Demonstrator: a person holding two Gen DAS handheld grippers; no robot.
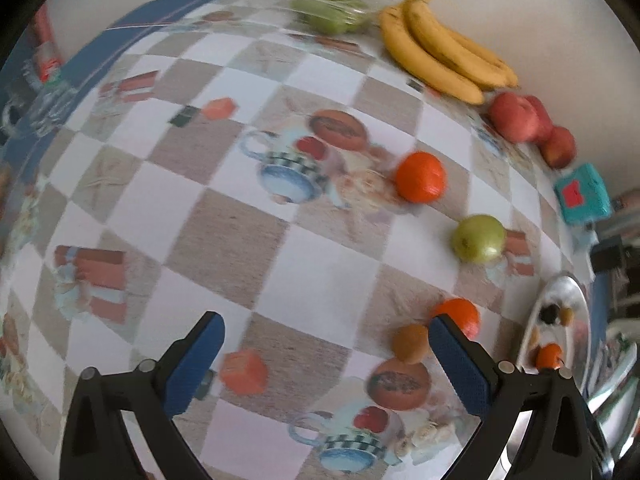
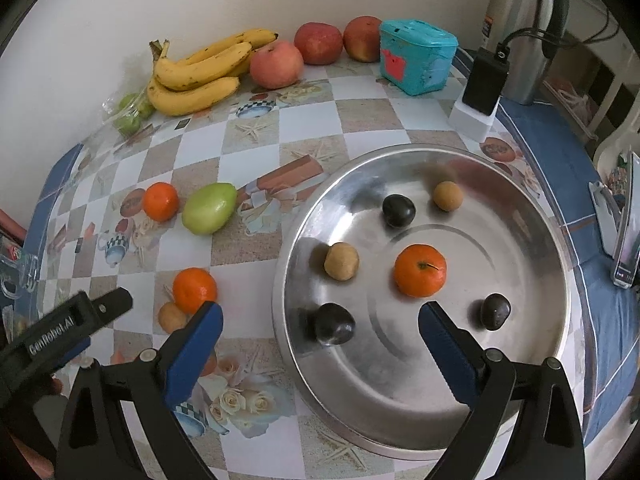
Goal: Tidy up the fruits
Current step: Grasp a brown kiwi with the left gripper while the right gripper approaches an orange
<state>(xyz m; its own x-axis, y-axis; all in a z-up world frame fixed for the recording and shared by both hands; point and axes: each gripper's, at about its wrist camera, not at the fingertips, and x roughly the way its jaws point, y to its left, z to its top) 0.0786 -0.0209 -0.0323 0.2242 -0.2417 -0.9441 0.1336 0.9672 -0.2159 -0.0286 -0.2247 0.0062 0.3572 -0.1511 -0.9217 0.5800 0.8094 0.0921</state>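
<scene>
A steel tray (image 2: 520, 208) holds an orange (image 2: 420, 270), dark plums (image 2: 398, 211) and small tan fruits (image 2: 341, 261). On the checkered cloth lie two oranges (image 2: 195, 289) (image 2: 160, 201), a green fruit (image 2: 209, 208) and a small tan fruit (image 2: 172, 317). Bananas (image 2: 196, 76) and red apples (image 2: 277, 64) lie by the wall. My right gripper (image 2: 320, 328) is open and empty over the tray's near edge. My left gripper (image 1: 326, 340) is open and empty above the cloth, with an orange (image 1: 466, 314) and the tan fruit (image 1: 410, 343) by its right finger. The left gripper's body shows in the right wrist view (image 2: 60, 332).
A teal box (image 2: 416, 56), a white charger block with a black plug (image 2: 478, 96) and a steel flask (image 2: 524, 28) stand at the back right. A bag of green fruits (image 2: 130, 114) sits by the wall. A phone (image 2: 628, 232) leans at the right edge.
</scene>
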